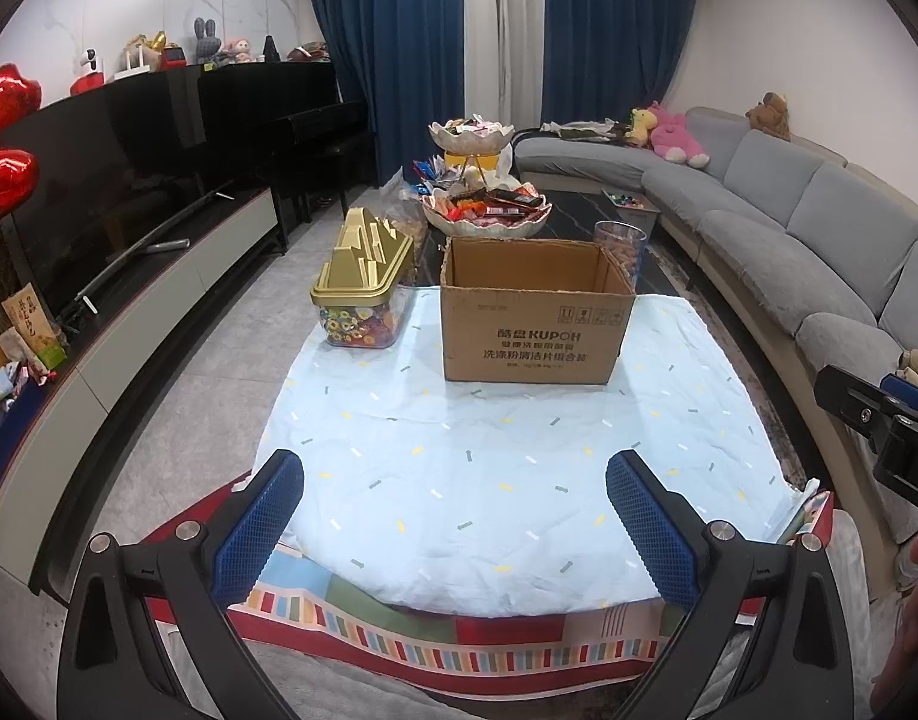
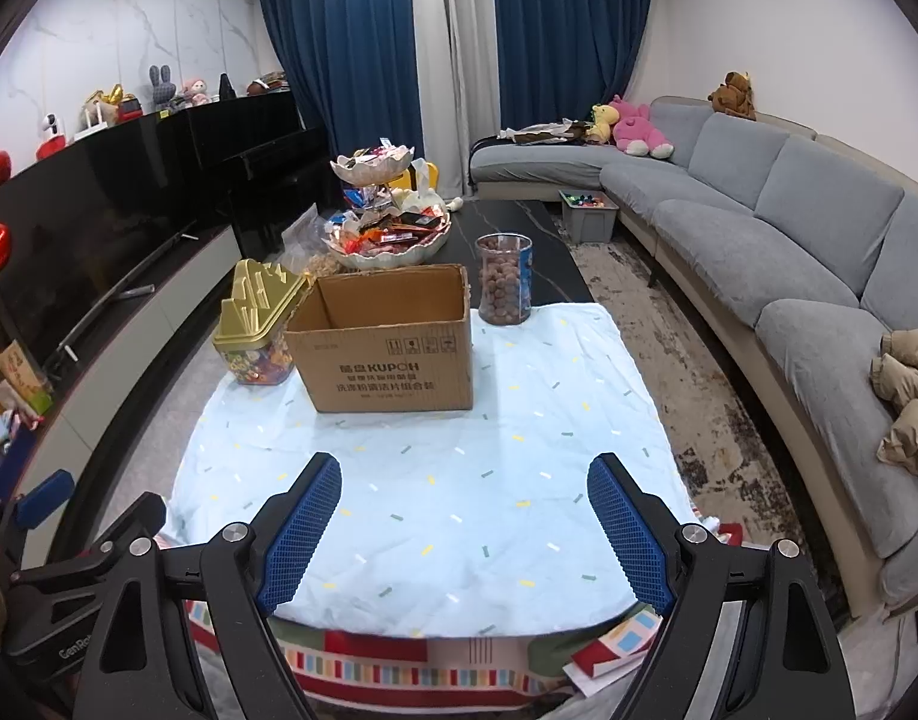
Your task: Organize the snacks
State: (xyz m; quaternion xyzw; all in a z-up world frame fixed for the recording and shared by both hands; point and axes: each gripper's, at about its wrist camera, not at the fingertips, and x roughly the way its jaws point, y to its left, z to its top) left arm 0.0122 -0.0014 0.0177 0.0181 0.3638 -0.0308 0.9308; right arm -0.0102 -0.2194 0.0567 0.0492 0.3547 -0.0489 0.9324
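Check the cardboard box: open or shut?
Open. The box stands upright with no flaps over its top; the right wrist view shows bare inner walls. Its floor is hidden, so contents cannot be told.

Living room, indoor light. Dark blue curtains across back wall, pale sheer strip between them. Long grey curved sofa down right side, plush toys on it. Black piano and big TV on left, low cabinet underneath. Marble-look wall panels behind. Grey tile floor, patterned rug by sofa.
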